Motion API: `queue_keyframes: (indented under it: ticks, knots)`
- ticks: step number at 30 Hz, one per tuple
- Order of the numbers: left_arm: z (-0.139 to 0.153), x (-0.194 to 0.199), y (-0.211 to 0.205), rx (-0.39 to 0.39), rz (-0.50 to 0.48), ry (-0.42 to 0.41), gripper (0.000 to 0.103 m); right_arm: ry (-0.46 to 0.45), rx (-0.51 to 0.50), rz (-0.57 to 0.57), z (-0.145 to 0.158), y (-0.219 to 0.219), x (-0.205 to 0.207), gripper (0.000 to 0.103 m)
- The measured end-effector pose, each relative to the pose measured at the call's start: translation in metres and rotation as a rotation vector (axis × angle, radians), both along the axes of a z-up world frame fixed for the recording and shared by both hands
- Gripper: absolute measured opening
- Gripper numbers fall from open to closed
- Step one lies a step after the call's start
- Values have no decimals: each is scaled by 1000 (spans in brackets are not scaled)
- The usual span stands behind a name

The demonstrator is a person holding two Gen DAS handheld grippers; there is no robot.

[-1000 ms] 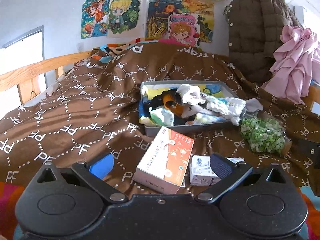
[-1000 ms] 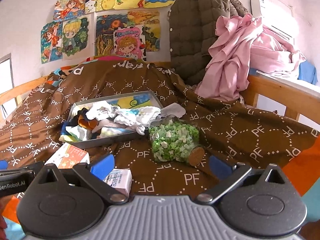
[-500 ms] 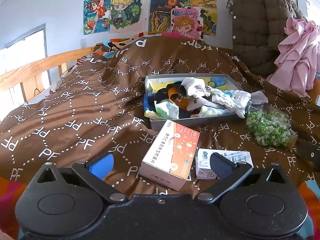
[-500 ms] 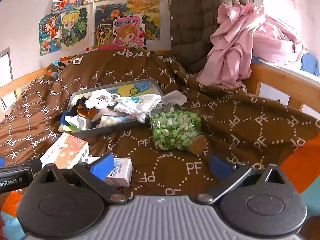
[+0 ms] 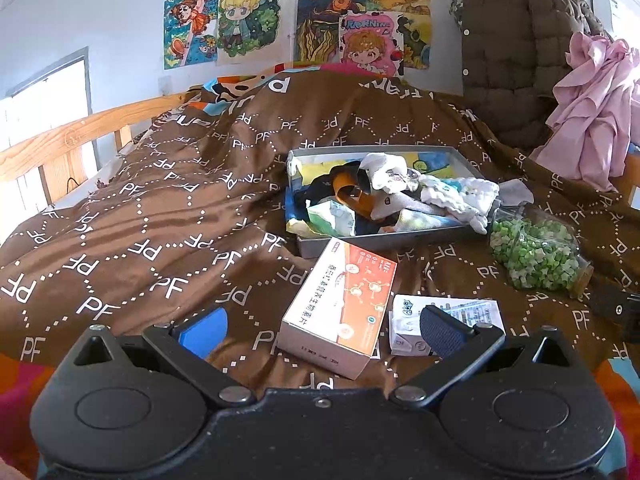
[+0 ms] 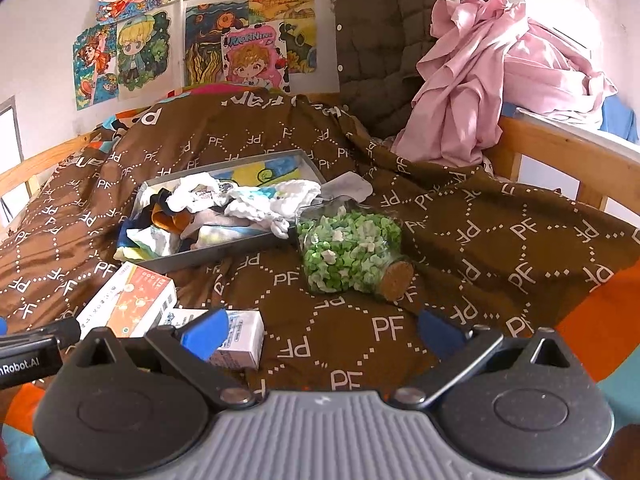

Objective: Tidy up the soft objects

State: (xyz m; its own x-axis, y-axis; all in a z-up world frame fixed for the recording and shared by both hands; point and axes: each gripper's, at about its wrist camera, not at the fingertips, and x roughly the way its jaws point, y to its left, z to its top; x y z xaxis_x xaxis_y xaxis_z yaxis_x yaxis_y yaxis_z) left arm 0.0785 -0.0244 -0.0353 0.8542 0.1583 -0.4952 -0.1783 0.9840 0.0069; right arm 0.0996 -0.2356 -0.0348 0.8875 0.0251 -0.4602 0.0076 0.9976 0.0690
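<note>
Left gripper (image 5: 318, 330): jaws spread wide, holding nothing; it hovers low over the near edge of the bed, with the orange box between its fingers in view.
Right gripper (image 6: 320, 330): jaws spread wide, holding nothing; it hovers over bare quilt at the near edge of the bed.
Quilt (image 5: 160, 220): brown with a white "PF" pattern; covers the bed and carries all loose items.
Tray (image 5: 384, 242): grey, shallow, rectangular; sits mid-bed beyond both grippers.
Soft items (image 5: 384, 196): a heap of small cloths and socks in white, orange, dark blue and pale green fills the tray.
White cloth (image 6: 272, 200): lies over the tray's right end and hangs past its rim, next to the jar.
Grey sock (image 6: 352, 186): lies on the quilt just outside the tray's right end.
Jar (image 6: 350, 254): clear, on its side, filled with green and white bits; cork stopper points toward the right gripper. It lies just beside the tray's right corner.
Orange box (image 5: 340, 306): white-and-orange carton lying flat on the quilt, just in front of the tray.
White box (image 5: 444, 318): smaller carton, just right of the orange box, partly hidden by the left gripper's right finger.
Pink garment (image 6: 492, 80): bunched over the wooden bed rail at far right.
Brown jacket (image 6: 384, 32): quilted, at the wall behind the bed.
Drawings (image 5: 300, 20): coloured cartoon pictures on the wall above the bed head.
</note>
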Motion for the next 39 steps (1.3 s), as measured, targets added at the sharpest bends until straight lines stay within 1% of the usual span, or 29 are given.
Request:
queue_keyframes:
  ticks: [39]
  knots:
    - [0, 0, -1, 0, 0, 2, 102, 10, -3, 5, -2, 1, 1, 103]
